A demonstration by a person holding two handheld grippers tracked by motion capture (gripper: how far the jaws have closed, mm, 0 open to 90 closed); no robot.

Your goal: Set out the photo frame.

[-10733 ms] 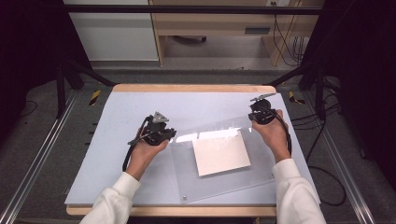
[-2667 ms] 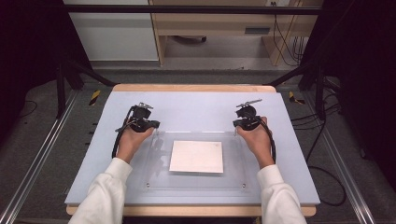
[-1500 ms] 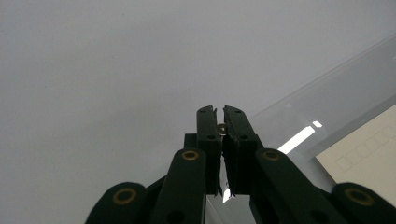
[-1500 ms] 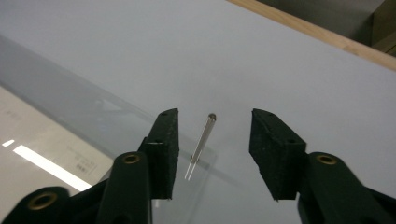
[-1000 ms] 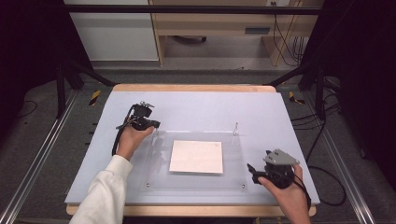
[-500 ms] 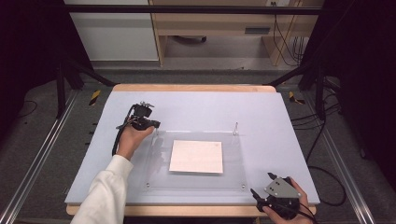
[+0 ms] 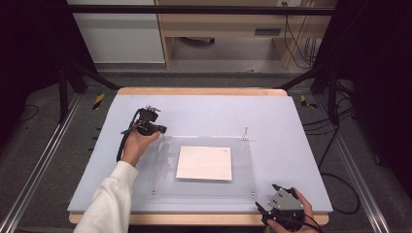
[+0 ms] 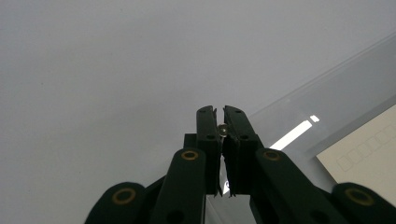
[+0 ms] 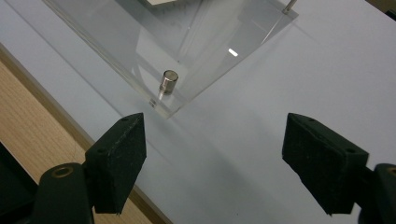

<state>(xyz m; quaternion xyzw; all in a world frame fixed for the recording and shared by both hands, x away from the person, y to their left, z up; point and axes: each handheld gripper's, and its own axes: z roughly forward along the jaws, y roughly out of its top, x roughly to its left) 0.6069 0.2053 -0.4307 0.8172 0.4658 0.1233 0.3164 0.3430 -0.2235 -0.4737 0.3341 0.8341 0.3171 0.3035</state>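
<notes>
Two grippers at work on a clear plate lying flat on the table, a paper sheet at its middle.

High view: left gripper at the plate's far left corner; right gripper just off the near right corner.

Left gripper view: left gripper nearly closed, pinching a small metal pin at the plate's corner.

Right gripper view: right gripper wide open, nothing held, above bare table. Short metal post stands in the plate corner just beyond.
</notes>
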